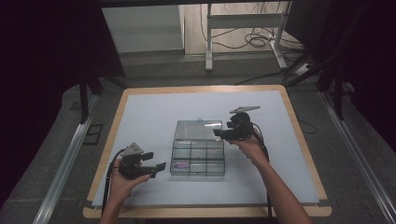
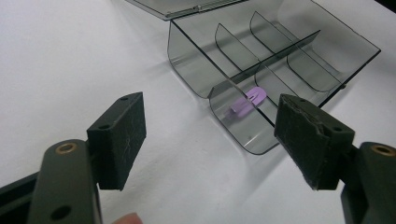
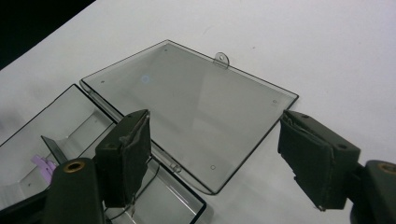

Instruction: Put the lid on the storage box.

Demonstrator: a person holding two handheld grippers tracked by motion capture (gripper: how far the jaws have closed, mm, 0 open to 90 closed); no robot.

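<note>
- In the high view, a clear plastic compartment box [image 1: 198,156] sits at the middle of the desk [image 1: 149,116], its dividers marking out a grid of small cells.
- The box's lid [image 1: 199,130] is swung fully open and lies flat on the desk, just above the box in the frame and hinged to its upper edge.
- A small purple piece [image 1: 181,165] lies in a cell at the lower left of the box.
- The left hand-held gripper [image 1: 155,168] is at lower left of centre in the high view, held just left of the box's lower left corner. Its jaws point right, toward the box, and are spread with nothing between them.
- In the left gripper view, the box [image 2: 275,60] fills the upper right, and the purple piece [image 2: 248,100] lies in the nearest cell, between the two pads [image 2: 122,135] in the frame but beyond them.
- The right hand-held gripper [image 1: 219,134] is right of centre in the high view, at the right edge of the lid, with its jaws pointing left.
- In the right gripper view, the lid [image 3: 196,107] lies flat at centre frame, its latch tab at the top. The jaws are spread wide on either side of the lid's near corner and pinch nothing.
- The box's hinge edge runs past the left pad [image 3: 133,149] at lower left.
</note>
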